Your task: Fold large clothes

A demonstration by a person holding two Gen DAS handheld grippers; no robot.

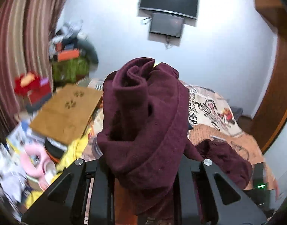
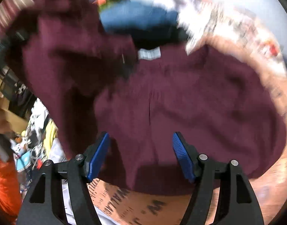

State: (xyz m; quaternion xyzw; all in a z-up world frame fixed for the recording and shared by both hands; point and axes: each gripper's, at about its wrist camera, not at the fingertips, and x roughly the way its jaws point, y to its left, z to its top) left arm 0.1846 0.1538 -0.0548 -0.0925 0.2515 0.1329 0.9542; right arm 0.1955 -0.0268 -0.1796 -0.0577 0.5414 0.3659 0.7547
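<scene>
A dark maroon garment [image 1: 143, 121] hangs bunched in front of the left wrist camera, lifted above the bed. My left gripper [image 1: 143, 178] is shut on it, and the cloth hides both fingertips. In the right wrist view the rest of the maroon garment [image 2: 180, 103] lies spread on the printed bed cover [image 2: 134, 206], with its white neck label [image 2: 149, 53] at the far side. One side of it rises toward the upper left. My right gripper [image 2: 141, 155] hovers over the near hem, open, with its blue pads [image 2: 98, 155] wide apart and nothing pressed between them.
A cardboard box [image 1: 66, 112] and piled clutter line the bed's left side, under a striped curtain [image 1: 18, 37]. On the far wall hang a TV [image 1: 168, 0] and a small monitor [image 1: 166, 25]. A wooden door [image 1: 274, 93] stands right. A blue garment [image 2: 137, 22] lies beyond the maroon one.
</scene>
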